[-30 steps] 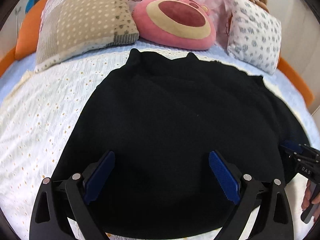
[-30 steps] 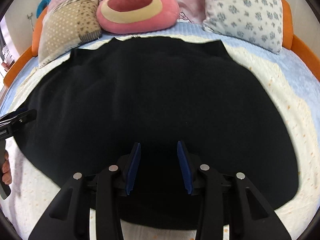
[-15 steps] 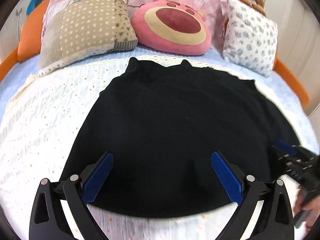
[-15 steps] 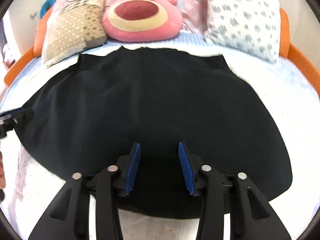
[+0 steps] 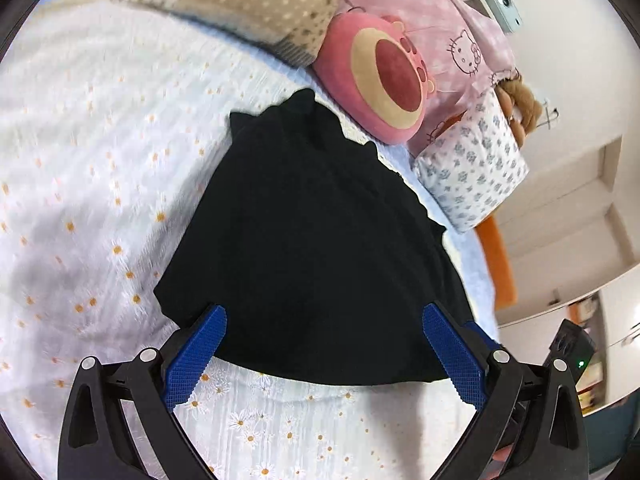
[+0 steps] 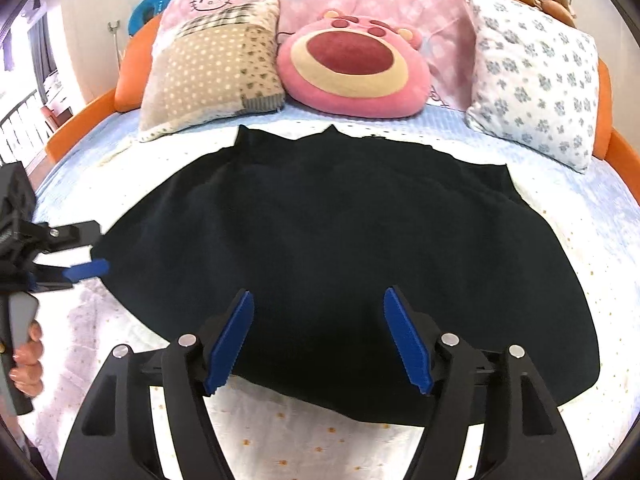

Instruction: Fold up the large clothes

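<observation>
Black garment (image 6: 340, 240) lies spread on the bed (image 6: 600, 240), folding barely begun; my left gripper (image 5: 324, 354) gapes empty, my right gripper (image 6: 320, 336) is opening, nothing between.

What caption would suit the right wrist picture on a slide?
Right gripper opening, nothing between its jaws, above a black garment spread on the bed; left gripper at its edge.

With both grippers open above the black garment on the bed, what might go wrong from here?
The right gripper, its jaws opening, holds nothing; on the thin black garment it may pinch the daisy bedspread too.
The left gripper views the scene tilted and blurred, so it may miss the hem.
</observation>
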`<state>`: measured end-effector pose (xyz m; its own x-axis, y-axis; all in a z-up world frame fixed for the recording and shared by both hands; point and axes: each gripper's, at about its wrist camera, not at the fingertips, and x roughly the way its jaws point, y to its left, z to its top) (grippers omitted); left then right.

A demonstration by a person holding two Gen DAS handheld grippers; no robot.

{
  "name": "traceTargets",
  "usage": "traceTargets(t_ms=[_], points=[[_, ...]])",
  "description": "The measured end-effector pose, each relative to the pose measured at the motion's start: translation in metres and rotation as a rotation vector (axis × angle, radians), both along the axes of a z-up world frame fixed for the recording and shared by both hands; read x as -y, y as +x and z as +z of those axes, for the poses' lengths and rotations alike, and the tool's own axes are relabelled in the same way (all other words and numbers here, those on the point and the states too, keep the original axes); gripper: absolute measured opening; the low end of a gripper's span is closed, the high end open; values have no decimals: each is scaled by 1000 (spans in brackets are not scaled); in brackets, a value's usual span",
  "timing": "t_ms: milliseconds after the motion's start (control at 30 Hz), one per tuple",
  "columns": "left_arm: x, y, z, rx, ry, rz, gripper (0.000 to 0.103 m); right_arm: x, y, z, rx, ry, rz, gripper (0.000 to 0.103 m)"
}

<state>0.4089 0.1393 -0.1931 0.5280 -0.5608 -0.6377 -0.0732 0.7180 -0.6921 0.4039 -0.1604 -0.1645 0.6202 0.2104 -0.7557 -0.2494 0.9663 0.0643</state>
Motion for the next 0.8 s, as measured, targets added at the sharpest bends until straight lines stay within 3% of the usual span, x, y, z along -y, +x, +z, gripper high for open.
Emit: traceTargets(t_ms=[100, 233, 800], points=[[-5, -7, -6, -5, -18, 22, 100, -5, -2, -1, -15, 15, 16, 68], [-7, -20, -6, -44, 139, 86, 100, -9, -3, -7, -30, 11, 25, 68], [-4, 20, -36, -82, 12, 130, 100, -3, -5, -21, -45, 38, 8, 68]])
